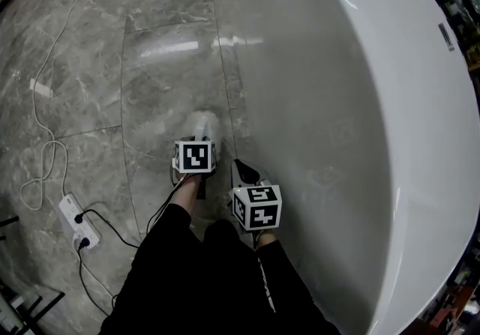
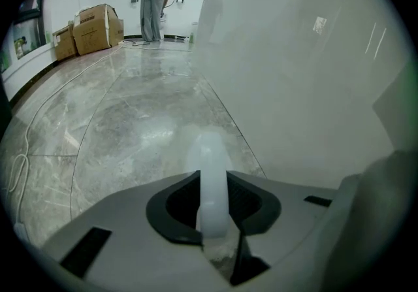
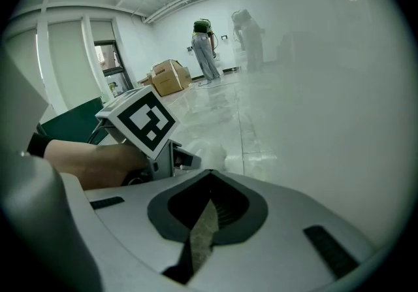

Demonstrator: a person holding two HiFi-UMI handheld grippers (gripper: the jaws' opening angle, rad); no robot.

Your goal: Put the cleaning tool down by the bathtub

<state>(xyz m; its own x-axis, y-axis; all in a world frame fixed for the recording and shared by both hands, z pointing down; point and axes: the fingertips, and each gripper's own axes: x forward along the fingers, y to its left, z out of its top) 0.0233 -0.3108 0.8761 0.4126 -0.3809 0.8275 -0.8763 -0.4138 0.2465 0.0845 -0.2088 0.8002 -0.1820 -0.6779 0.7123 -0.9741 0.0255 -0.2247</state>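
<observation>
While the left gripper [image 2: 213, 185] has its jaws pinching the white cleaning tool [image 2: 209, 152] | right gripper [image 3: 208, 209]: jaws pressed together | bathtub [image 1: 360, 101]: just right.

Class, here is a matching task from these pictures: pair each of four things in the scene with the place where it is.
Things:
1. cleaning tool
2. power strip
3. cardboard boxes
4. bathtub

Places:
A. far off across the room
B. clamped in the left claw
C. lying on the floor, at the person's left
D. curving along the right of the head view

Pairs: 1-B, 2-C, 3-A, 4-D
</observation>
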